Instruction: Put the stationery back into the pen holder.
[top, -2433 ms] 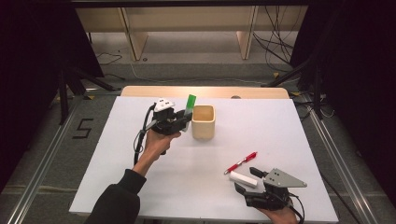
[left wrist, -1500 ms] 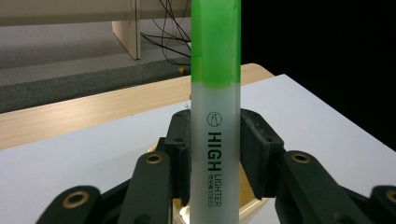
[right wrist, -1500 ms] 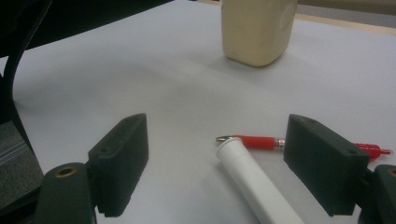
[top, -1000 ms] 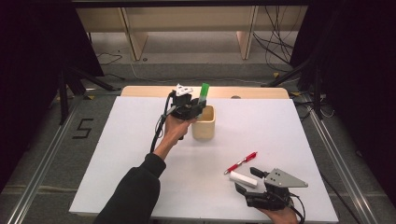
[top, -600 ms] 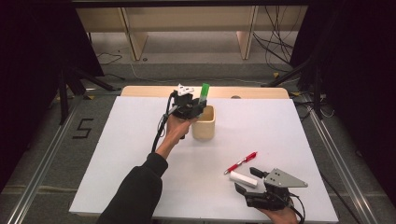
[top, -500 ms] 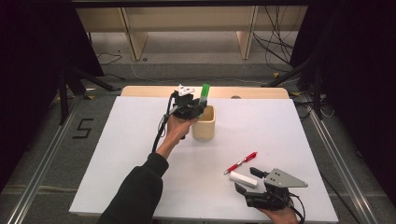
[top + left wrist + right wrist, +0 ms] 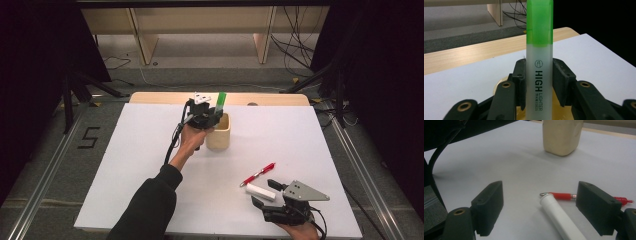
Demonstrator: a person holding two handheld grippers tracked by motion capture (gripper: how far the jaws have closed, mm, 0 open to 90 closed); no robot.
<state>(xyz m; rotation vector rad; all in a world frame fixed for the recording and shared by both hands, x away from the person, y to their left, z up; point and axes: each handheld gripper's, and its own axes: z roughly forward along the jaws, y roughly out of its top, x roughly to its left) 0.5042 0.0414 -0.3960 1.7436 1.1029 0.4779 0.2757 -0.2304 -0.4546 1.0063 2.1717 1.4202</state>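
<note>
Highlighter (image 7: 539, 62): upright, clamped in left gripper (image 7: 212, 116) above cup (image 7: 220, 136) at far desk (image 7: 125, 165); lower end cut off. Right gripper (image 7: 544, 207): agape, empty, near white tube (image 7: 561, 220), red pen (image 7: 560, 195).

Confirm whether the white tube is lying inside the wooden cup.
No: the white tube lies flat on the table beside the red pen, well apart from the wooden cup.

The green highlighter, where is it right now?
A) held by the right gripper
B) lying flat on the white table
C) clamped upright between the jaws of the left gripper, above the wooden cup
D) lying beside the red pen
C: the green highlighter stands upright with the left gripper pressing on both sides, the wooden cup just beneath it.
</note>
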